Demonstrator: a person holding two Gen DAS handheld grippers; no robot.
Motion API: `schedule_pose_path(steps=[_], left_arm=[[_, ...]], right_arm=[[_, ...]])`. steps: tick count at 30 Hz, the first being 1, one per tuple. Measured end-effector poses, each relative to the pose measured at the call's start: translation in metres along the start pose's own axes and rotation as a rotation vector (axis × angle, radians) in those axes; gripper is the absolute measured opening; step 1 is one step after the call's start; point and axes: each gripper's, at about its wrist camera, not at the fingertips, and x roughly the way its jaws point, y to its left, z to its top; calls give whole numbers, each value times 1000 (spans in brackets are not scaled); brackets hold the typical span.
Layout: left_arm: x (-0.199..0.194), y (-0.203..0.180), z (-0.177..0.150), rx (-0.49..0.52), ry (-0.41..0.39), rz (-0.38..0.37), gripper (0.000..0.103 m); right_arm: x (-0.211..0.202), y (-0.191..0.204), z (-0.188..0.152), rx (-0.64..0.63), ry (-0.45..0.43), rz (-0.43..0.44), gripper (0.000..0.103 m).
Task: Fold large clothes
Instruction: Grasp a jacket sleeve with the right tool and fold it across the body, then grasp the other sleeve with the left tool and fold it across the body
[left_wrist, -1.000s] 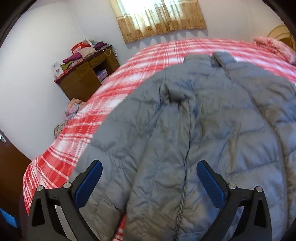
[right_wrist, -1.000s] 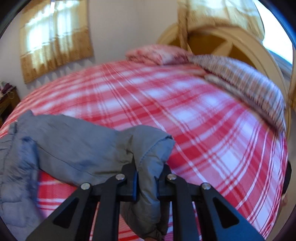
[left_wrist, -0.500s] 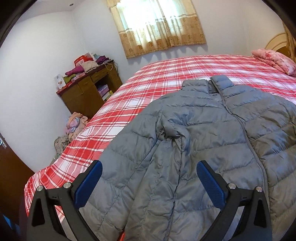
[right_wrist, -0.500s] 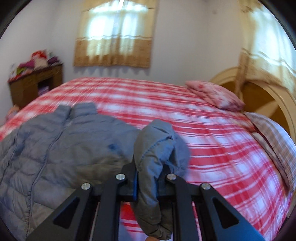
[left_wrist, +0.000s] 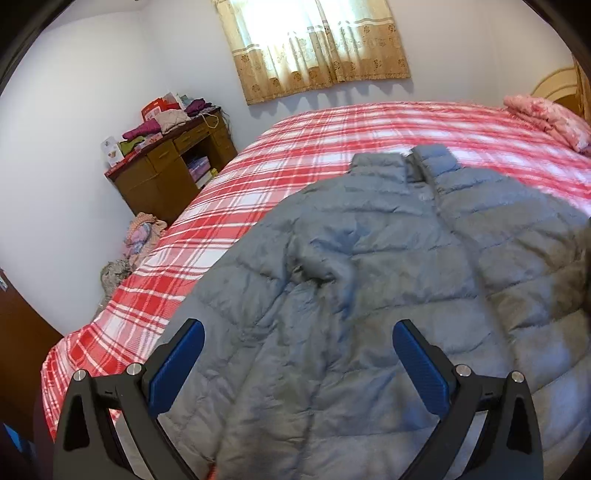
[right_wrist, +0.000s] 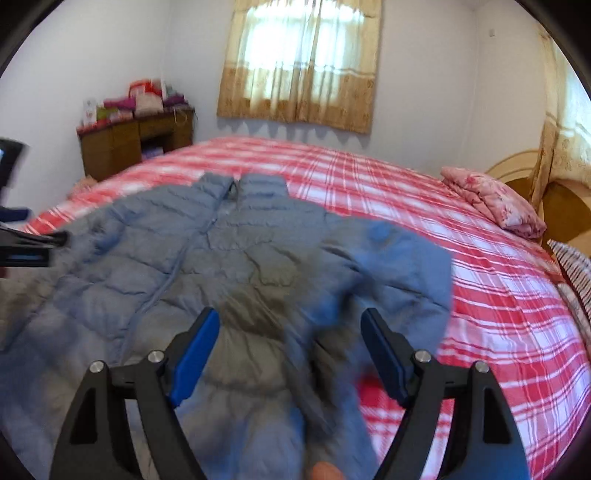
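Observation:
A grey puffer jacket (left_wrist: 369, 295) lies front up on the red plaid bed (left_wrist: 295, 155), collar toward the window. My left gripper (left_wrist: 297, 328) hovers open above the jacket's lower left side, with nothing between its blue pads. In the right wrist view the jacket (right_wrist: 147, 266) fills the left and middle. Its right sleeve (right_wrist: 388, 266) is folded inward over the body and looks blurred. My right gripper (right_wrist: 291, 317) is opening; the sleeve's end hangs loose between the jaws and the pads do not press on it.
A wooden desk (left_wrist: 173, 166) piled with folded clothes stands by the far left wall, with a heap of clothes (left_wrist: 140, 236) on the floor beside the bed. A pink pillow (right_wrist: 495, 199) and a wooden headboard (right_wrist: 524, 173) are on the right. A fingertip (right_wrist: 325, 470) shows at the bottom edge.
The right gripper swung left with the sleeve over the jacket's body, then opened and let it go. The left gripper drew back and rose a little, staying open.

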Motion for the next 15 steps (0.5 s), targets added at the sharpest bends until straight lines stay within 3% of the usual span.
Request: schedule_pose_path(steps=[3, 7, 12, 15], left_arm=[[-18, -24, 14, 8, -33, -38, 102], [-34, -75, 28, 55, -74, -103, 102], [-17, -152, 40, 94, -28, -204, 102], [-9, -189, 46, 111, -2, -271, 102]], right_arm=[[-17, -24, -6, 30, -24, -48, 84], [2, -61, -21, 53, 25, -231, 85], [42, -120, -46, 191, 120, -334, 85], [48, -139, -56, 239, 151, -347, 85]])
